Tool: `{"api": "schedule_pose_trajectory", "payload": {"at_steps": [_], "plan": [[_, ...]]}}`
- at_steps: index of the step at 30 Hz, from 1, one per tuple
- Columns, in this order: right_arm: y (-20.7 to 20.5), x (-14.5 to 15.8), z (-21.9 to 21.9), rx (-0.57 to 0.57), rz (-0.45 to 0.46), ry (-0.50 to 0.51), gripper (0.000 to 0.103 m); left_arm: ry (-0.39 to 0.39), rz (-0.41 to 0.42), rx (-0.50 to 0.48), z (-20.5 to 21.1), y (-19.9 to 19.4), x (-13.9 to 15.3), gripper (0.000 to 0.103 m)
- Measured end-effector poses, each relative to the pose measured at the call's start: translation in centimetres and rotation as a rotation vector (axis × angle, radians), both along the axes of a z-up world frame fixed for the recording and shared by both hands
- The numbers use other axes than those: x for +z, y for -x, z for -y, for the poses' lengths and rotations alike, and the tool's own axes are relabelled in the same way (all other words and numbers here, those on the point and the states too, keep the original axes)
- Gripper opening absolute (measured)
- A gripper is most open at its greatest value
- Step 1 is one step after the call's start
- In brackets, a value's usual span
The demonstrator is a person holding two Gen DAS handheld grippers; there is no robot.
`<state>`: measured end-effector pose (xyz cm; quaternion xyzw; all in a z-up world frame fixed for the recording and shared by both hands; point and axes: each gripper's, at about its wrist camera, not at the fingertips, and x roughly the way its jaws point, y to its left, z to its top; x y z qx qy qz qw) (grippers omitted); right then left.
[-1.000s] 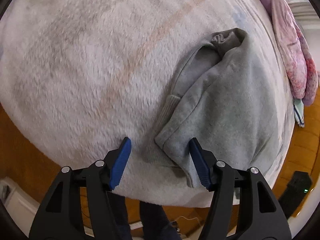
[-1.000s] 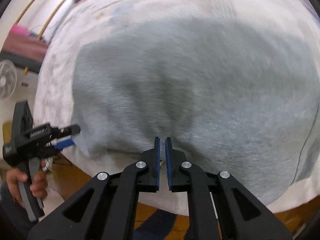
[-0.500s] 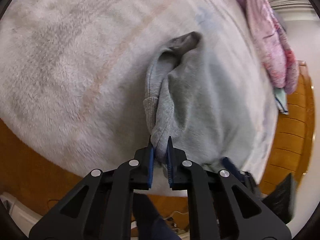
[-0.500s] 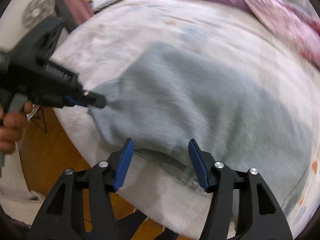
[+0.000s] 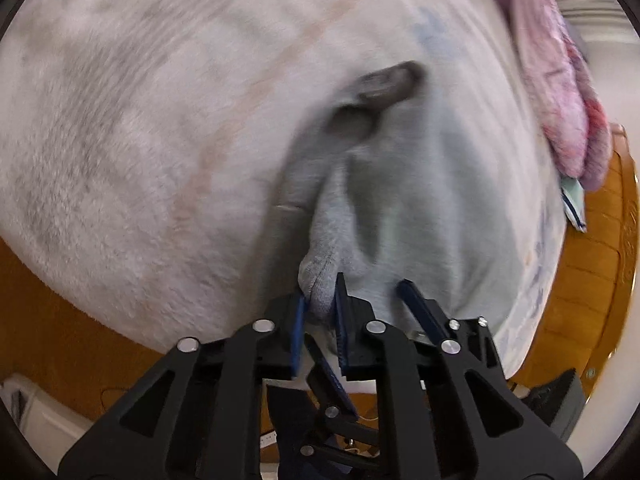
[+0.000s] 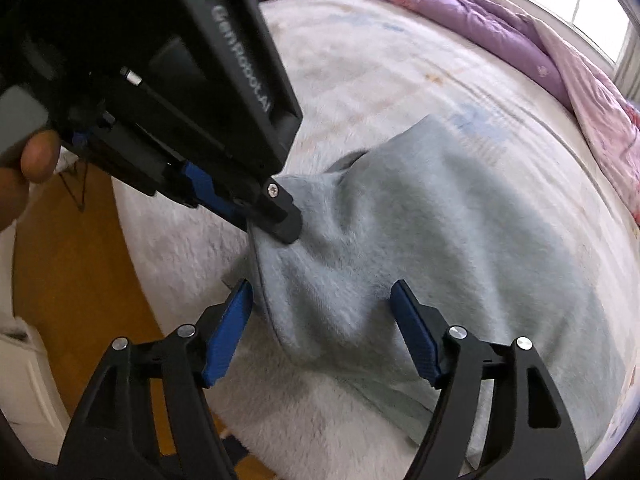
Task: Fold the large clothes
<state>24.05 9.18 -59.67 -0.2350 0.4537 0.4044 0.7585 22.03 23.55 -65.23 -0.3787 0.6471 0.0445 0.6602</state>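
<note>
A: What do the nearest fingers have hold of?

B: The left gripper [image 5: 320,312] is clamped on a bunched corner of the grey sweatshirt [image 5: 420,208], lifting it off the white fleecy blanket [image 5: 120,140] on the bed.

A: And the other one?

B: The right gripper [image 6: 320,328] has just been opening; its blue fingers [image 6: 226,332] stand wide, either side of the sweatshirt's [image 6: 420,248] hanging edge, not pressing it. A hand [image 6: 24,168] holds the left tool above.

A: Farther back?

B: The sweatshirt trails across the blanket; a pink and purple quilt [image 6: 560,80] lies along the far side.
</note>
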Motion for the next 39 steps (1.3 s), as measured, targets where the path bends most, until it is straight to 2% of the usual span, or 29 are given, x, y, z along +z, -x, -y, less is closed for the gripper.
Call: {"api": "schedule_pose_trajectory", "payload": {"at_steps": [2,4,6,8,9,11,13,15,18,20,24,26,27,28,29,32,33,34,36,39], "plan": [[0.2,0.0,0.0,-0.002,-0.001,-0.005,0.068,0.009,-0.018,0.025,-0.7,0.7,-1.3,0.024],[0.2,-0.1,0.0,-0.012,-0.013,-0.01,0.068,-0.015,-0.041,0.056,-1.1,1.3,-2.3,0.041],[0.3,-0.3,-0.1,-0.011,-0.016,-0.004,0.068,0.017,-0.05,0.096,-1.3,1.9,-3.3,0.05],[0.3,-0.5,-0.2,-0.01,-0.014,-0.003,0.068,0.042,-0.044,0.125,-1.6,2.3,-4.2,0.051],[0.2,-0.6,-0.3,-0.009,-0.012,0.0,0.068,0.044,-0.041,0.124,-1.6,2.4,-4.2,0.05],[0.3,-0.6,-0.6,-0.01,-0.006,-0.001,0.068,0.034,-0.014,0.082,-1.3,2.0,-3.8,0.018],[0.4,-0.4,-0.7,-0.01,0.003,0.0,0.068,0.021,0.008,0.042,-0.7,2.1,-2.7,0.011],[0.6,-0.3,-1.1,-0.008,0.018,0.001,0.069,0.015,0.033,0.029,-0.3,2.1,-1.6,0.01],[0.9,-0.3,-1.3,-0.006,0.043,0.003,0.07,0.06,0.084,0.066,-0.4,2.8,0.2,0.01],[1.1,-0.5,-2.0,0.001,0.077,0.023,0.07,0.095,0.097,0.082,-0.5,3.2,0.9,0.01],[1.1,-1.0,-3.1,0.015,0.128,0.054,0.069,0.107,0.105,0.092,-1.1,3.5,1.4,0.01],[0.9,-1.1,-3.5,0.028,0.146,0.076,0.051,0.11,0.106,0.106,-1.2,3.5,1.6,0.01],[0.7,-1.1,-3.5,0.029,0.144,0.097,0.027,0.11,0.096,0.112,-1.2,3.5,1.6,0.014],[0.0,-0.8,-3.0,0.017,0.101,0.085,0.013,0.083,0.068,0.108,-1.4,3.4,1.6,0.021],[-0.5,-0.5,-2.7,0.004,0.07,0.069,0.011,0.064,0.047,0.108,-1.1,2.6,1.6,0.026],[-1.6,1.0,-2.0,-0.007,0.026,0.027,0.008,0.079,0.059,0.129,-1.1,2.0,2.4,0.038],[-1.8,1.9,-1.5,-0.025,0.01,0.004,0.007,0.061,0.067,0.132,-0.9,1.5,2.9,0.053],[-2.4,2.4,-1.0,-0.04,-0.006,-0.013,0.007,0.021,0.073,0.138,-0.8,0.9,3.6,0.061],[-3.3,3.9,0.4,-0.099,-0.051,-0.071,0.007,0.016,0.097,0.131,-0.5,-0.1,4.5,0.064],[-4.3,6.1,3.0,-0.183,-0.098,-0.146,0.007,0.005,0.085,0.058,1.7,-2.8,5.2,0.065]]}}
